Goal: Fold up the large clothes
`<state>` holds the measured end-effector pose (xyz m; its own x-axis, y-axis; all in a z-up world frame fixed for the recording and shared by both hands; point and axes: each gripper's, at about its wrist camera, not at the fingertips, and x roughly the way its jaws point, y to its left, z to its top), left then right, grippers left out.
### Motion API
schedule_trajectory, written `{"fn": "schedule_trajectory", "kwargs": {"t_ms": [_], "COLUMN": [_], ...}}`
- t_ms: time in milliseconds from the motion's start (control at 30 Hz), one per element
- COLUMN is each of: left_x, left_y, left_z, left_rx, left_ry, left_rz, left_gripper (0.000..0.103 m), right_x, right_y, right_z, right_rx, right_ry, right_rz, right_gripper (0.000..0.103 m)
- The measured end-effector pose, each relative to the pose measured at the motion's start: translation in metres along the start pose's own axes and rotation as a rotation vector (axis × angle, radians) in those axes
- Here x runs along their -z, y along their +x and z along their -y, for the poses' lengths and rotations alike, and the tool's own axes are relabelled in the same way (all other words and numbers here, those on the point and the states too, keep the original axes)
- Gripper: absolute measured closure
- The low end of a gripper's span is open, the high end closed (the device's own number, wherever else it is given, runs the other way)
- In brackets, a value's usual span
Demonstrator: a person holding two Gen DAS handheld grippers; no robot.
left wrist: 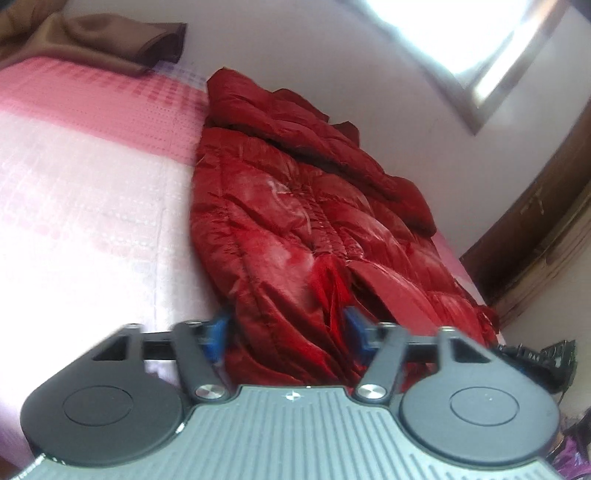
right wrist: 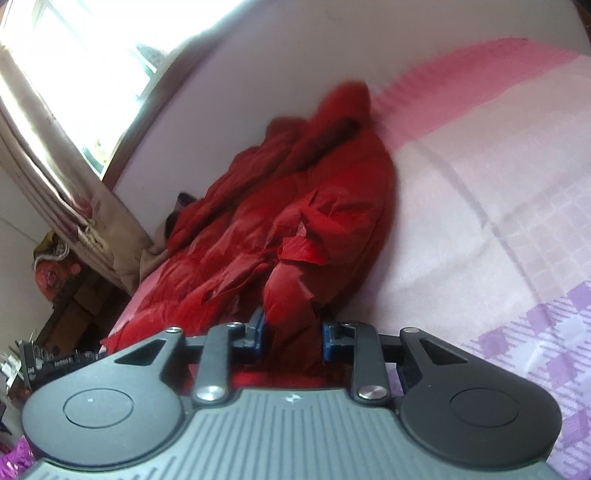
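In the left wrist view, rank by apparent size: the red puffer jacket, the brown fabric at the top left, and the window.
1. red puffer jacket, clearly largest, though nearest the camera.
2 and 3. brown fabric and window look alike in size; both run out of frame, so unranked.

Wall: plain pale wall (left wrist: 314, 48) along the far side of the bed, smooth and unmarked.
Window: bright, overexposed window (left wrist: 461, 33) set in that wall; grey frame visible in the left wrist view.
Curtain: beige curtain (right wrist: 55, 155) hanging beside the window, gathered low down.
Bed: pink and white checked bedsheet (left wrist: 85, 192), turning lilac plaid at one end (right wrist: 535, 339).
Blanket: brown blanket (left wrist: 110, 40) bunched at the far end of the bed.
Furniture: dark wooden piece (left wrist: 535, 236) standing by the bed's edge.
Light: strong daylight, washing out the sheet.
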<state>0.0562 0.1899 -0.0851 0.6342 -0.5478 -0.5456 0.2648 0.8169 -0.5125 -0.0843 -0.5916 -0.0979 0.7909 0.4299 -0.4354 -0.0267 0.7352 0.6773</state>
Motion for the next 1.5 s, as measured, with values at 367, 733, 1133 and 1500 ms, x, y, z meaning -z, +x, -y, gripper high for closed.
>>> {"fn": "schedule_trajectory", "kwargs": {"t_ms": [367,733,1133,1500], "left_x": [0.002,0.011,0.048,0.045], "left_y": [0.011,-0.022,-0.071,-0.122], "left_z": [0.008,0.032,0.036,0.067], "left_rx": [-0.048,-0.094,-0.065,0.014], "left_ry": [-0.045,-0.002,-0.077,-0.101], "left_rz": [0.037,0.087,0.087,0.251], "left_gripper": [0.072,0.081,0.081,0.081], "right_x": [0.004,0.013,0.045,0.032], "right_y": [0.013,-0.02,-0.064,-0.1], "right_z": [0.0,-0.008,-0.013,-0.032], "right_rx": [-0.018,-0.123,-0.188,-0.274], "right_ry": [0.019,0.065,0.171,0.161], "right_rz": [0.008,0.022,-0.004,0.074], "right_gripper": [0.077,0.086,0.086,0.086]}}
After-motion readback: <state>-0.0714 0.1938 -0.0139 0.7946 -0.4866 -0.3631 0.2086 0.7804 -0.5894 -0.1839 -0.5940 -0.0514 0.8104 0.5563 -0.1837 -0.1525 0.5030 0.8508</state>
